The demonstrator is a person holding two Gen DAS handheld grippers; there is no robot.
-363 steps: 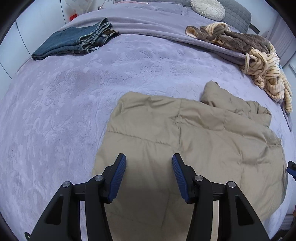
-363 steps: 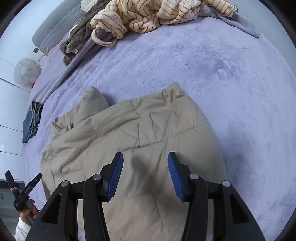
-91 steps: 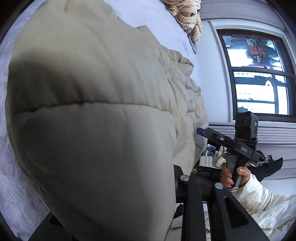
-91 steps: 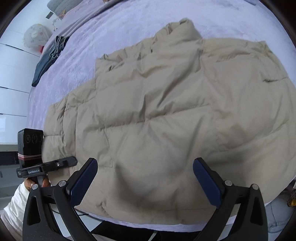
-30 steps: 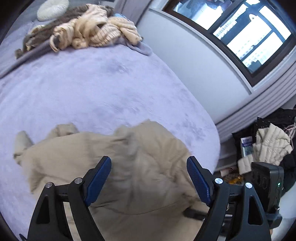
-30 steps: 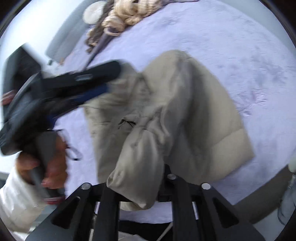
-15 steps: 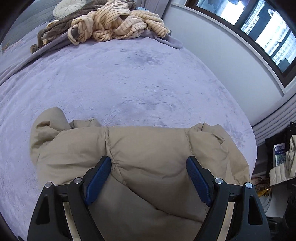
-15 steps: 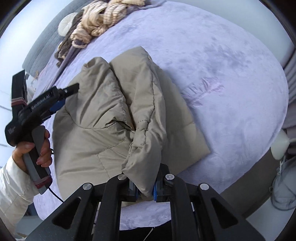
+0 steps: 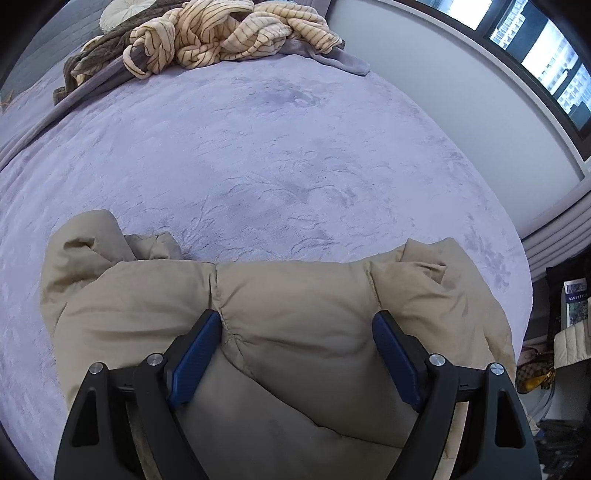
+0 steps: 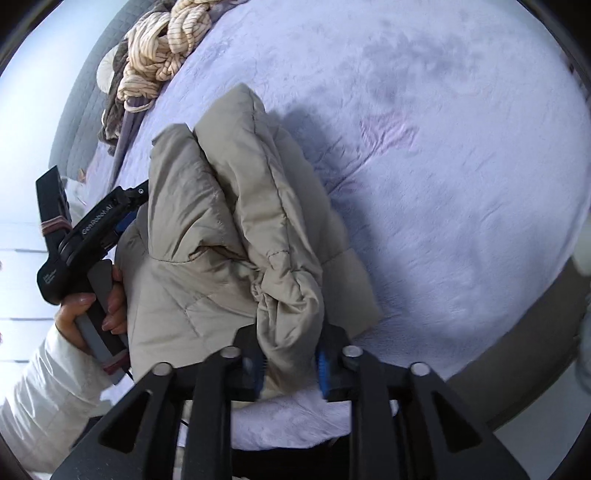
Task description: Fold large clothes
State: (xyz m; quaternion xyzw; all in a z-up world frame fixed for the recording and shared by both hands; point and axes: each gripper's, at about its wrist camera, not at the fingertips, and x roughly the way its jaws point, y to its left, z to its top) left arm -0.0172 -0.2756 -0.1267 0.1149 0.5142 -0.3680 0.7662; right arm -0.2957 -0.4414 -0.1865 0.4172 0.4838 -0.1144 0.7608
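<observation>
Since a second ago, both grippers are lowering the jacket (image 9: 295,302) onto the bed (image 9: 258,155). Right gripper (image 10: 290,363) jaws are opening, folded edge between them; left gripper (image 9: 295,350) is hovering wide above it. Better to be letting go only once the fold is lying flat.

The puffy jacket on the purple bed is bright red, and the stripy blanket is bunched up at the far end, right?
Not quite. The puffy jacket is beige, not red, as the left wrist view shows. The rest holds: it lies on the purple bed, and the stripy blanket is bunched up at the far end.

"GenRobot.AI" on left gripper (image 10: 136,206) body
</observation>
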